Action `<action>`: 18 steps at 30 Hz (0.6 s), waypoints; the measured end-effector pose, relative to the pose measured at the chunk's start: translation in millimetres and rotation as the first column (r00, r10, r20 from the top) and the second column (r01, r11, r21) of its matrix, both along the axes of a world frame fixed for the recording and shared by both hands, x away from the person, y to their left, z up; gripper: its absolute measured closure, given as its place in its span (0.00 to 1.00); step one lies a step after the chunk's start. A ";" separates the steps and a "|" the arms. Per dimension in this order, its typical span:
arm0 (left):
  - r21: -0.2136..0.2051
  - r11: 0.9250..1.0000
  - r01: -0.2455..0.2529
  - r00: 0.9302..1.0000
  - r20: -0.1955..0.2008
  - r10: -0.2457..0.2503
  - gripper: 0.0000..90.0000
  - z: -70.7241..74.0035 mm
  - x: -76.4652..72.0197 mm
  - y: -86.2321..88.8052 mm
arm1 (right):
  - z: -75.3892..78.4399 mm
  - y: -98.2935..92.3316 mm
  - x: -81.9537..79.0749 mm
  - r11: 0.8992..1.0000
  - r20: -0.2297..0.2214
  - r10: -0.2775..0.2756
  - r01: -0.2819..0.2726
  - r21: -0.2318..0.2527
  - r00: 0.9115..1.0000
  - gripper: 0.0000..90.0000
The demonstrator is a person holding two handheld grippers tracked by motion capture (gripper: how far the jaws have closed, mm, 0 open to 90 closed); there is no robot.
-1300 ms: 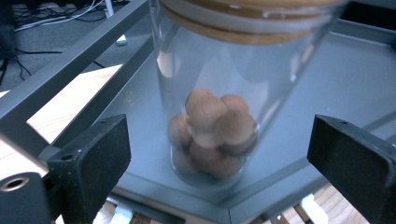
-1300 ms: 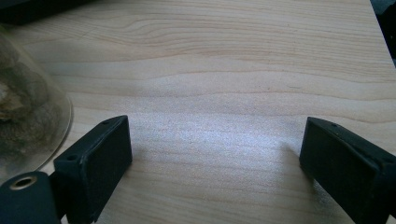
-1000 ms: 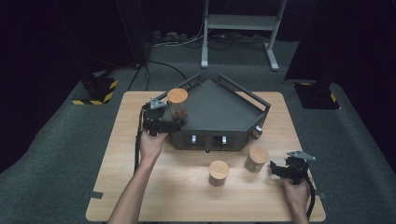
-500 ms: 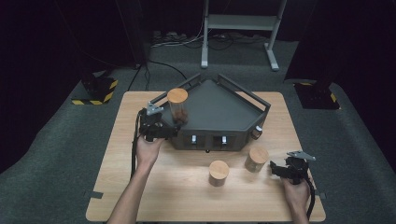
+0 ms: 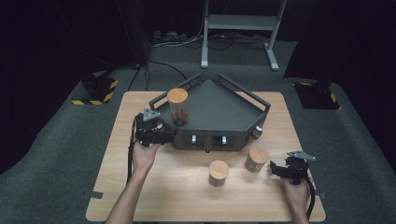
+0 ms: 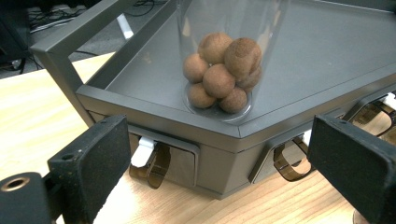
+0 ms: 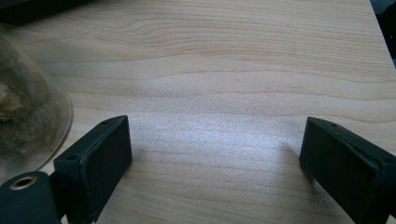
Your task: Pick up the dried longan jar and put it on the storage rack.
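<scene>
Both tongs stand open with nothing between them. From the high view, the left gripper point(image 5: 156, 134) hangs just beside the grey tray's point(image 5: 219, 109) near-left corner, where the cork-lidded jar point(image 5: 178, 106) stands; the right gripper point(image 5: 286, 169) rests well apart, near two more jars point(image 5: 218, 172).

Through the left gripper view, the jar point(image 6: 224, 56) sits just inside the tray rim point(image 6: 163, 114), holding brown balls point(image 6: 219, 74). It looks clear, stiff, smooth and probably slippery; I'd grip its wall mid-height. That rim and rail crowd the approach.

Right gripper view: bare tabletop point(image 7: 233, 70), roomy, one jar point(image 7: 28, 116) beside the left jaw.
</scene>
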State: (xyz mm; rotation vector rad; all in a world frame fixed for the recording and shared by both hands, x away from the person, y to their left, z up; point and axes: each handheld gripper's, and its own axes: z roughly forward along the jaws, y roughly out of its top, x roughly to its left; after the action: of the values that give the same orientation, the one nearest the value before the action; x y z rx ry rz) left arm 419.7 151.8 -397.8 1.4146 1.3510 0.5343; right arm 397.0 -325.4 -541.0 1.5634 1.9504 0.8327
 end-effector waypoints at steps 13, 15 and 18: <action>0.002 1.000 -0.009 1.000 0.011 0.009 0.07 -3.1 -10.2 5.7 | 0.0 0.1 0.0 1.000 0.001 0.000 0.000 0.000 1.000 0.10; 0.004 1.000 -0.006 1.000 0.008 0.006 0.07 -5.0 -12.1 7.1 | 0.0 0.1 0.0 1.000 0.001 0.000 0.000 0.000 1.000 0.10; 0.000 1.000 -0.008 1.000 0.002 0.008 0.07 -8.0 -13.9 8.3 | 0.0 0.1 0.0 1.000 0.001 0.000 0.000 0.000 1.000 0.10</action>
State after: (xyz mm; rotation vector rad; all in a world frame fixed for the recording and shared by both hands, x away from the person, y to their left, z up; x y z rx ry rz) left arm 405.8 160.1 -405.8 1.4093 1.3554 0.5412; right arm 397.0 -325.4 -541.1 1.5627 1.9499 0.8330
